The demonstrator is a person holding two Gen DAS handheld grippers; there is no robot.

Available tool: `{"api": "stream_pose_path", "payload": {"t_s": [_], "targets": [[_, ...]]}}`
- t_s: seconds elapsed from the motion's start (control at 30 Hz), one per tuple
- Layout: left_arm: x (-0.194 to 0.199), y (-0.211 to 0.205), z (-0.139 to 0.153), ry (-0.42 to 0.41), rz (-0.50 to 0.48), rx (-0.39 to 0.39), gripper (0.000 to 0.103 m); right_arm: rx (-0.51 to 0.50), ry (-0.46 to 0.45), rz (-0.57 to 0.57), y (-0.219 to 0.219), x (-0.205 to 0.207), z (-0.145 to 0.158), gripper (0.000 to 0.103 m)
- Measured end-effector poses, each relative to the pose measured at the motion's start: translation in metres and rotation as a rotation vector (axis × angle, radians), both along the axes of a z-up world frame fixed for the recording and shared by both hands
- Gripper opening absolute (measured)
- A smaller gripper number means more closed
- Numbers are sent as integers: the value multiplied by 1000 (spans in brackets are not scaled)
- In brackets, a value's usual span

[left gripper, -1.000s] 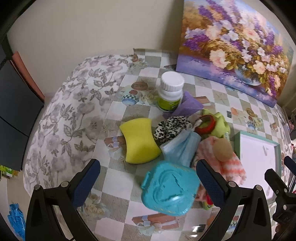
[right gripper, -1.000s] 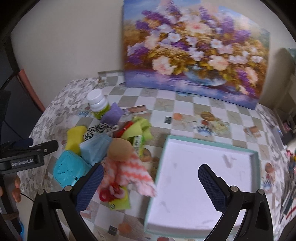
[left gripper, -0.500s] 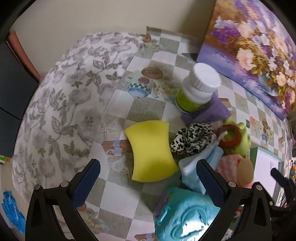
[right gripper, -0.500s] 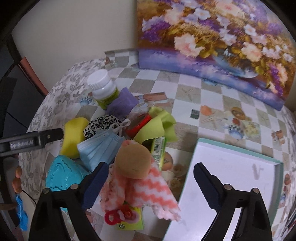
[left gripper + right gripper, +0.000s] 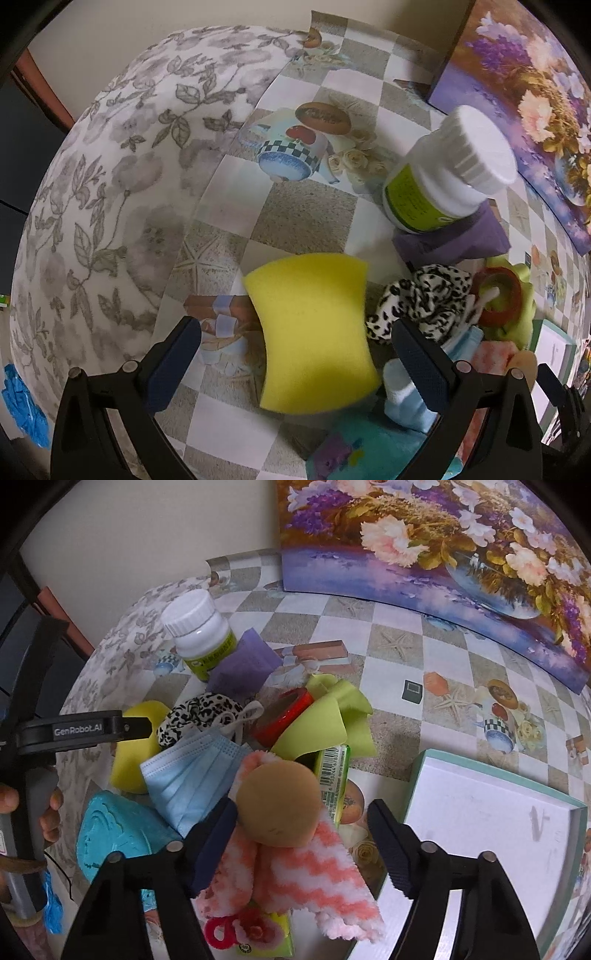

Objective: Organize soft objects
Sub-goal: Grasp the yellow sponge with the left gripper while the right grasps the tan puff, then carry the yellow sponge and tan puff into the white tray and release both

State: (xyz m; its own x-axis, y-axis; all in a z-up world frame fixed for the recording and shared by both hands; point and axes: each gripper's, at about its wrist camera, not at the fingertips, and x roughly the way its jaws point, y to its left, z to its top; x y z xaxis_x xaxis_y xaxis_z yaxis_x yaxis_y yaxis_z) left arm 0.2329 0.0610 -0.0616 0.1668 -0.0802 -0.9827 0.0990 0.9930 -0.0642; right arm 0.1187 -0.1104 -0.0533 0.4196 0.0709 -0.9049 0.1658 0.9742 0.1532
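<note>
Yellow foam sponge [image 5: 314, 332], pinched waist, lying flat

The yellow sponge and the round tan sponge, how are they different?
The yellow sponge is bright and has pinched-in sides; the tan sponge is dull and round. The yellow sponge lies on the tablecloth; the tan sponge sits on a pink striped cloth. Each lies between open gripper fingers.

A white bottle [image 5: 201, 635] with a green label stood on the checkered counter [image 5: 391, 653], touching a purple paper [image 5: 243, 664]. A flower painting [image 5: 443, 542] leaned on the wall behind. A red tape roll [image 5: 284, 712] lay near a barcoded green pack [image 5: 332, 775].
</note>
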Motion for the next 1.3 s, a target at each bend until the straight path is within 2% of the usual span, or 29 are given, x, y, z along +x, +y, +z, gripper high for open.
{"api": "stream_pose_path", "payload": {"t_s": [0.17, 0.33, 0.43, 0.5, 0.67, 0.77, 1.13, 1.3], "targets": [[5, 5, -7, 4, 13, -9, 102, 4, 0, 6, 1, 0, -1, 55], [7, 7, -13, 7, 14, -11, 102, 7, -5, 10, 2, -1, 0, 47], [9, 9, -20, 18, 19, -20, 89, 11, -8, 6, 0, -1, 1, 45], [7, 12, -29, 32, 25, -25, 84, 14, -11, 3, -2, -2, 2, 45], [8, 20, -38, 33, 41, -13, 81, 24, -19, -8, -6, -4, 4, 45], [11, 27, -43, 50, 55, -32, 63, 30, -23, -16, -8, -5, 5, 45], [4, 65, -38, 47, 106, -19, 60, 40, -37, -39, -17, -12, 12, 45], [-2, 82, -10, -2, 119, -36, 59, 49, -60, -57, -24, -20, 23, 45]]}}
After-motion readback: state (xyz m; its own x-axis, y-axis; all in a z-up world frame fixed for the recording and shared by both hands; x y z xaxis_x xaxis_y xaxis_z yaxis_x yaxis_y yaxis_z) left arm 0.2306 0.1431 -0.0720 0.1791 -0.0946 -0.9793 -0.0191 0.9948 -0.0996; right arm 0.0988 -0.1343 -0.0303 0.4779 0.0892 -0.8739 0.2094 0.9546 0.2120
